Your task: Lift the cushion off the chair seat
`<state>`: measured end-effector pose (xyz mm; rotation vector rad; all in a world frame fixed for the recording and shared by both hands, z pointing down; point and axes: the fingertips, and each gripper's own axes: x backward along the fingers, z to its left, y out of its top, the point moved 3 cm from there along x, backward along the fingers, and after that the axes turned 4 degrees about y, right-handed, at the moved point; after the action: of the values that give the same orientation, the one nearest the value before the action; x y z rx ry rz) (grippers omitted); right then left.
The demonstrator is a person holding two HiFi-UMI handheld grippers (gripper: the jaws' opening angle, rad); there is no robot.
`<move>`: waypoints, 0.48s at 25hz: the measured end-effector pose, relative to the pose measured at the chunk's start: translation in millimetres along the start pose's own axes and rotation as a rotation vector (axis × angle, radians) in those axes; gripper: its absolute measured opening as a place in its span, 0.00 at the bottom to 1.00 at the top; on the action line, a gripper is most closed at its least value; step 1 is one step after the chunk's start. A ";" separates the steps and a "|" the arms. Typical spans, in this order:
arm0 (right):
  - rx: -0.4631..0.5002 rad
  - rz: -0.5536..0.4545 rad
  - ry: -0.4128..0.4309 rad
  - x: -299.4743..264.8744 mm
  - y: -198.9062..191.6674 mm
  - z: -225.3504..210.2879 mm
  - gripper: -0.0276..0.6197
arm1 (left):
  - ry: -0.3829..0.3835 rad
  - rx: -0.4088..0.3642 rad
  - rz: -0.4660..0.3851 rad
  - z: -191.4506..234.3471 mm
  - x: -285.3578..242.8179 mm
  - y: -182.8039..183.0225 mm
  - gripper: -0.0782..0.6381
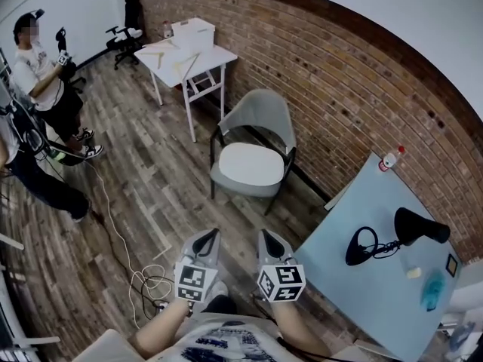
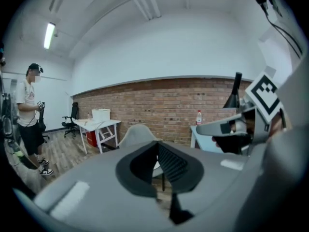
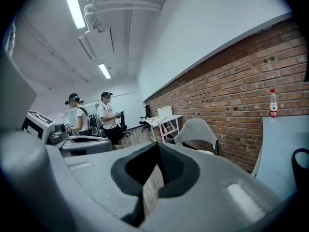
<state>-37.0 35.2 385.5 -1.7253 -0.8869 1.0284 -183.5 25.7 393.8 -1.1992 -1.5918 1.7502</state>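
Observation:
A grey shell chair (image 1: 260, 119) stands by the brick wall with a white round cushion (image 1: 250, 164) lying on its seat. Both grippers hover side by side in front of the chair, a short way off and apart from it. My left gripper (image 1: 207, 234) is shut with nothing in it. My right gripper (image 1: 268, 235) is shut and empty too. In the left gripper view the shut jaws (image 2: 157, 145) point toward the chair (image 2: 137, 132). In the right gripper view the jaws (image 3: 157, 146) are shut and the chair (image 3: 198, 128) stands ahead on the right.
A light blue table (image 1: 355, 225) at the right carries a black hair dryer (image 1: 419, 225) and a bottle (image 1: 389, 158). A white table (image 1: 189, 55) with a box stands behind the chair. People (image 1: 45, 78) stand at the left, and a cable (image 1: 124, 240) trails over the wooden floor.

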 end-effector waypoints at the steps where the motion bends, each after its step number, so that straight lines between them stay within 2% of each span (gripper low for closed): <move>1: 0.002 -0.008 -0.007 -10.8 4.1 0.4 0.04 | -0.004 -0.004 0.001 10.3 -7.9 0.1 0.10; 5: 0.002 -0.026 -0.036 -45.3 21.1 -6.2 0.04 | -0.019 0.000 0.003 40.8 -40.8 3.8 0.10; 12: -0.022 -0.005 -0.083 -86.8 30.4 -42.2 0.04 | -0.043 0.013 0.019 58.6 -89.2 9.2 0.10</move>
<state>-29.0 -65.6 389.3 -1.7079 -0.9575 1.0972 -186.6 -80.6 406.2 -1.1817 -1.5954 1.8070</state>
